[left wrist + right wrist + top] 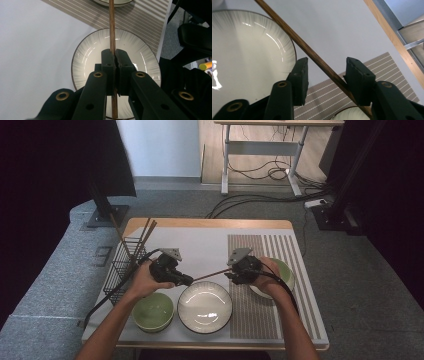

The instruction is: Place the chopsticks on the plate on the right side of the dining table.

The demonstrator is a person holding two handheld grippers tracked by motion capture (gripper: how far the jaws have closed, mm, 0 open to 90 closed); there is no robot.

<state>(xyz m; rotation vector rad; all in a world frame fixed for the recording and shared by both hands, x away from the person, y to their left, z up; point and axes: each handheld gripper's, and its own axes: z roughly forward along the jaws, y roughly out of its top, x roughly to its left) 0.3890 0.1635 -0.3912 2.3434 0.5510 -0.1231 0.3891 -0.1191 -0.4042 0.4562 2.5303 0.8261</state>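
Here your left gripper (186,280) points right above the white plate (205,307), jaws clamped on a brown chopstick (210,275) that spans toward your right gripper (229,275), whose jaws stand apart around it. The right gripper view shows the chopstick (312,53) crossing that gap slantwise, near one pad. From above, the wire basket (120,267) holds more chopsticks, and the green bowl (153,311) sits beside the plate.
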